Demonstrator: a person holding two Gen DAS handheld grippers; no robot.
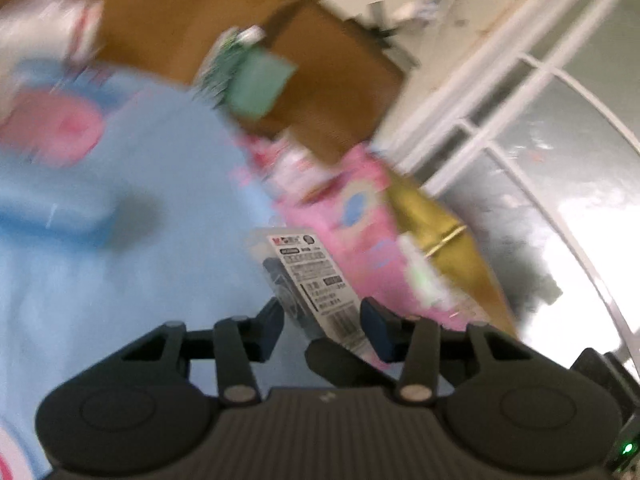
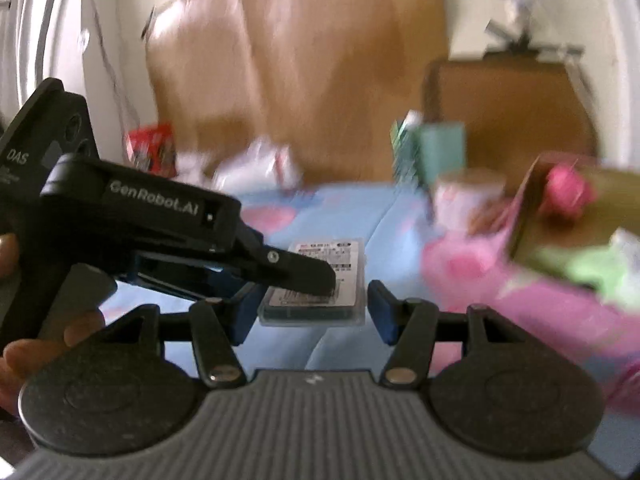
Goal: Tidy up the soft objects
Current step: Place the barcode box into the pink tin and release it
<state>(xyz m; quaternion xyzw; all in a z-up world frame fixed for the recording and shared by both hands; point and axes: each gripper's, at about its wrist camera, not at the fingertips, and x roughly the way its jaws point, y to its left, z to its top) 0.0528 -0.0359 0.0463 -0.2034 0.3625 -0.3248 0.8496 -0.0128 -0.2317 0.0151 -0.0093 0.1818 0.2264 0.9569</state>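
A flat clear packet with a white barcode label (image 1: 310, 280) lies on the light blue bedsheet (image 1: 132, 208). In the left wrist view my left gripper (image 1: 322, 322) is open, its blue pads either side of the packet's near end. In the right wrist view the same packet (image 2: 320, 276) lies between the open pads of my right gripper (image 2: 312, 312). The left gripper's black body (image 2: 168, 224) reaches in from the left, its tip over the packet. A pink soft item (image 1: 356, 216) lies just right of the packet.
A gold-brown box (image 2: 568, 216) with a pink ball and green things sits on the right. A teal box (image 2: 436, 152), a brown cardboard box (image 2: 508, 112), white wrapped items (image 2: 256, 168) and a red packet (image 2: 152, 148) stand at the back. A glass door (image 1: 540, 152) is beside the bed.
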